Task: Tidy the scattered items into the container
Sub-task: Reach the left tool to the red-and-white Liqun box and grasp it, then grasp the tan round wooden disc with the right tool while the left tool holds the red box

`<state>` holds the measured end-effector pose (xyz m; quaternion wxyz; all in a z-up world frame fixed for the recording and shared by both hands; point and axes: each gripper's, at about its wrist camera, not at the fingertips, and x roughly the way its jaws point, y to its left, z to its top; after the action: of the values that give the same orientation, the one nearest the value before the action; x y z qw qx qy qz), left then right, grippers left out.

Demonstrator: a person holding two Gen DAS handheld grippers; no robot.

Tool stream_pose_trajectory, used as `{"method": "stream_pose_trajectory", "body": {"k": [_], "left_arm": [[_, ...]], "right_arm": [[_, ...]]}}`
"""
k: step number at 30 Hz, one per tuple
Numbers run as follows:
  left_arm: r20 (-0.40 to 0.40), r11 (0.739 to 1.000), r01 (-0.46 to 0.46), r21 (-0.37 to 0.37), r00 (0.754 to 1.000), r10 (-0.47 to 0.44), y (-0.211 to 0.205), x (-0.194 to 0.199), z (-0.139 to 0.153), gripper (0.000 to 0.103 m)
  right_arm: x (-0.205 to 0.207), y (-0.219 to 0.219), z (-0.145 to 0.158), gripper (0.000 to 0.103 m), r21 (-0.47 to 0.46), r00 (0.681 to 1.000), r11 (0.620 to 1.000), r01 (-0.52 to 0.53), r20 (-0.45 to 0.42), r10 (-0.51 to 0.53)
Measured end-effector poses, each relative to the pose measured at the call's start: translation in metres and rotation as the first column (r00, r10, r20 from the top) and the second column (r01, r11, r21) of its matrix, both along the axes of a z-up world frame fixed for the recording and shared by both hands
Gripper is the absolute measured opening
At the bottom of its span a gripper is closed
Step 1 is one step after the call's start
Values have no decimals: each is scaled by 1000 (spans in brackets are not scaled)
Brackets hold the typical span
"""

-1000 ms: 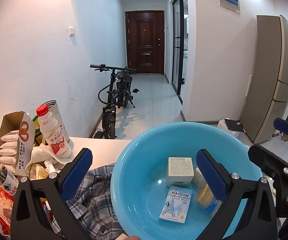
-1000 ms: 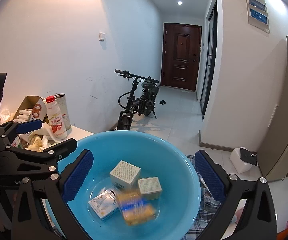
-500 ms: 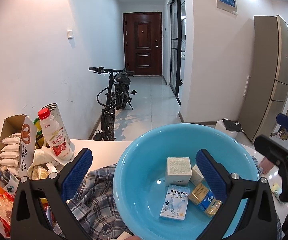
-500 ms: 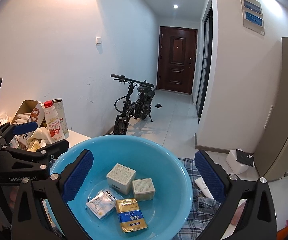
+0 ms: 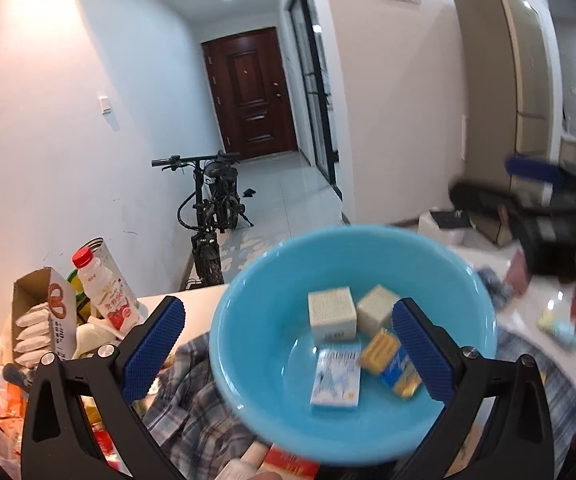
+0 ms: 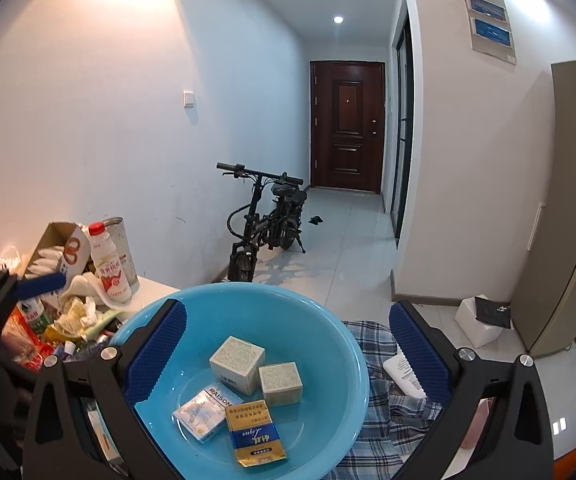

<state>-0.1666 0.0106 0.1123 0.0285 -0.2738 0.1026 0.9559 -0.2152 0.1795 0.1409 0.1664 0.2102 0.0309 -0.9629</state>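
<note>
A light blue plastic basin (image 6: 328, 320) sits on a plaid cloth and holds two white boxes (image 6: 237, 364), a pale blue RAISON pack (image 6: 204, 414) and a gold-and-blue pack (image 6: 254, 438). My right gripper (image 6: 288, 344) hangs open over the basin with nothing between its fingers. In the left wrist view, the left gripper (image 5: 288, 344) also stands open above the basin (image 5: 248, 360), holding nothing. A red pack (image 5: 288, 466) lies at the basin's near edge. On the cloth to the right lies a flat white item (image 6: 404, 372).
At the left stands a clutter pile: a red-capped milk bottle (image 6: 108, 264), a tin can (image 6: 118, 244), a cardboard snack box (image 6: 64, 252) and wrappers. The plaid cloth (image 6: 388, 412) spreads under the basin. Beyond the table edge are a folding bike (image 6: 264, 224) and a fridge (image 6: 568, 200).
The gold-and-blue pack, blurred in motion over the basin a second ago, now lies still inside it. My right gripper has drawn back up and to the right. The left wrist view has shifted and tilted.
</note>
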Motion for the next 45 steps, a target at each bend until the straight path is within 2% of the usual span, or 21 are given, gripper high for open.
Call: {"method": "stream_pose_trajectory", "body": {"k": [2, 8, 11, 14, 24, 28, 34, 35, 37, 39, 40, 42, 45], "left_arm": [[21, 1000, 15, -6, 1000, -14, -6, 11, -6, 103], [129, 992, 93, 86, 986, -103, -34, 38, -37, 103], [169, 993, 96, 62, 980, -105, -39, 45, -59, 103], [213, 994, 97, 52, 971, -106, -41, 46, -83, 103], [351, 987, 113, 114, 925, -146, -40, 17, -143, 103], [383, 982, 103, 158, 910, -157, -46, 12, -157, 103], [368, 979, 102, 176, 915, -162, -49, 12, -160, 103], [367, 979, 104, 177, 916, -164, -49, 12, -160, 102], [369, 976, 112, 186, 913, -175, -48, 12, -161, 81], [383, 974, 120, 193, 904, -188, -46, 10, -165, 70], [378, 977, 119, 176, 908, -179, -45, 11, -165, 65], [368, 984, 113, 137, 916, -156, -43, 13, -165, 57], [369, 982, 99, 163, 917, -154, -46, 14, -164, 55]], "right_arm": [[0, 1, 1, 103, -5, 1000, 1000, 0, 0, 0], [3, 6, 3, 103, -19, 1000, 1000, 1, -4, -1], [3, 7, 4, 103, -18, 1000, 1000, 2, -7, -2], [4, 7, 5, 103, -18, 1000, 1000, 2, -10, -2], [4, 7, 6, 103, 9, 1000, 1000, 10, 2, -10], [1, 7, 4, 103, 20, 1000, 1000, 14, 7, -14], [-1, 2, 2, 103, 35, 1000, 999, 15, 14, -15], [-1, 1, 1, 103, 38, 1000, 999, 15, 14, -15], [-1, -1, 1, 103, 45, 1000, 999, 13, 14, -14], [-1, -2, 1, 103, 50, 1000, 999, 11, 14, -11], [-1, -2, 0, 103, 52, 1000, 999, 10, 14, -11], [-1, -4, 0, 103, 57, 1000, 998, 8, 14, -9], [0, -5, -1, 103, 60, 1000, 998, 9, 12, -10]]}}
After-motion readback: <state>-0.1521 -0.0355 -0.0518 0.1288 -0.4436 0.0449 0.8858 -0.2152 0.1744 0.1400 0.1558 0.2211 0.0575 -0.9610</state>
